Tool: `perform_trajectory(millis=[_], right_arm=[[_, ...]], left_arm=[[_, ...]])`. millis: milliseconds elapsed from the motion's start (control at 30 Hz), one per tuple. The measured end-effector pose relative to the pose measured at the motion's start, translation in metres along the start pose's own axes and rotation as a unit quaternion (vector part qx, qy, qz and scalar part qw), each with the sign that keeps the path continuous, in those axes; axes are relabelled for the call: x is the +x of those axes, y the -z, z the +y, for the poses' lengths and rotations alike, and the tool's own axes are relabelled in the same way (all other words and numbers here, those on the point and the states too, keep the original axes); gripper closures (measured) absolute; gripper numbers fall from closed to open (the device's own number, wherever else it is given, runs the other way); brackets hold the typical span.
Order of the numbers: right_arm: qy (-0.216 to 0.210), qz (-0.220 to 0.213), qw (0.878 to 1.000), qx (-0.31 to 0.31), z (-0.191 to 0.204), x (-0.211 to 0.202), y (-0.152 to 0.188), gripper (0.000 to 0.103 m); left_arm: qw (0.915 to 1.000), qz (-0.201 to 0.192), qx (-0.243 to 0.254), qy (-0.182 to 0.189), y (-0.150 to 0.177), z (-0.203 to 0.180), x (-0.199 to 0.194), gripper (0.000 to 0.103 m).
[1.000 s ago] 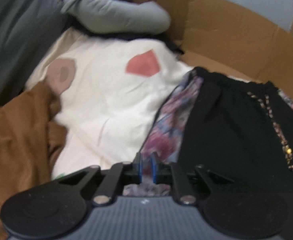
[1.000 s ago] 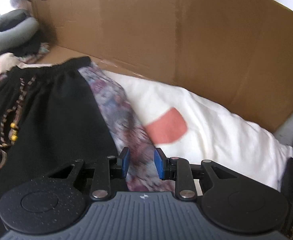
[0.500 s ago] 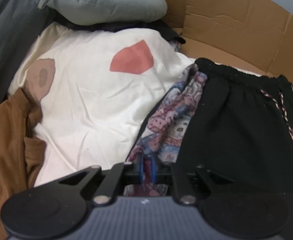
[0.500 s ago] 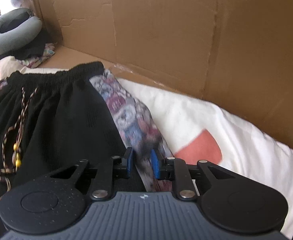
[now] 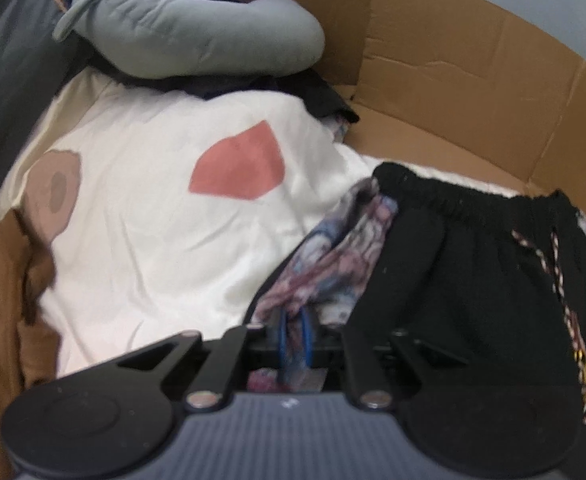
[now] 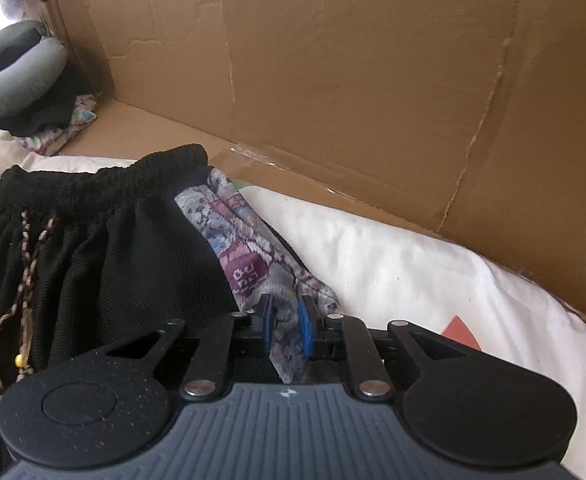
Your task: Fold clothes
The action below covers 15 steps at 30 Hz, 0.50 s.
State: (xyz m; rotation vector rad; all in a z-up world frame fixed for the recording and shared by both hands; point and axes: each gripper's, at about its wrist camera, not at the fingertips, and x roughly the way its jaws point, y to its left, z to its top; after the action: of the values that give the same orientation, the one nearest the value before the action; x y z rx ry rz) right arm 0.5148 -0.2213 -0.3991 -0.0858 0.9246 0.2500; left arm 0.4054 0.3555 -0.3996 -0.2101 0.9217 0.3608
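A pair of black shorts [image 5: 477, 280] with an elastic waistband and a braided drawstring lies on a white sheet [image 5: 153, 240]. A patterned pink-and-blue fabric [image 5: 333, 252] runs along its side edges. My left gripper [image 5: 295, 330] is shut on that patterned fabric at the shorts' left edge. In the right wrist view, my right gripper [image 6: 287, 326] is shut on the patterned fabric [image 6: 249, 248] at the right edge of the shorts [image 6: 93, 264]. Both edges look lifted off the sheet.
A cardboard wall [image 6: 353, 80] stands close behind the shorts. It also shows in the left wrist view [image 5: 473, 80]. A grey neck pillow [image 5: 189, 28] lies on dark clothes at the back left. Brown cloth [image 5: 1, 320] is bunched at the left.
Both grippers have closed on the patterned fabric at the shorts' edges. The right jaws narrowed from apart to pinching. Both have drawn the edges up and towards me.
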Motion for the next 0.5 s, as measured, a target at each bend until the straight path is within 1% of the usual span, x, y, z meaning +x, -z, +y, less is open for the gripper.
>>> perform_trajectory(millis=[200, 333, 433, 500], right_arm=[[0.01, 0.002, 1.0, -0.016, 0.009, 0.011, -0.014, 0.084], [0.012, -0.001, 1.0, -0.027, 0.018, 0.016, -0.027, 0.084], [0.007, -0.009, 0.999, -0.036, 0.027, 0.02, -0.034, 0.085], [0.011, -0.002, 0.999, -0.044, 0.032, 0.029, -0.037, 0.086]], left_arm=[[1.0, -0.003, -0.008, 0.004, -0.016, -0.009, 0.013, 0.091], [0.9999, -0.002, -0.01, 0.003, -0.021, -0.012, 0.02, 0.091], [0.9998, 0.003, -0.018, 0.007, -0.022, -0.009, 0.025, 0.089], [0.9999, 0.005, -0.01, 0.002, -0.022, -0.009, 0.029, 0.088]])
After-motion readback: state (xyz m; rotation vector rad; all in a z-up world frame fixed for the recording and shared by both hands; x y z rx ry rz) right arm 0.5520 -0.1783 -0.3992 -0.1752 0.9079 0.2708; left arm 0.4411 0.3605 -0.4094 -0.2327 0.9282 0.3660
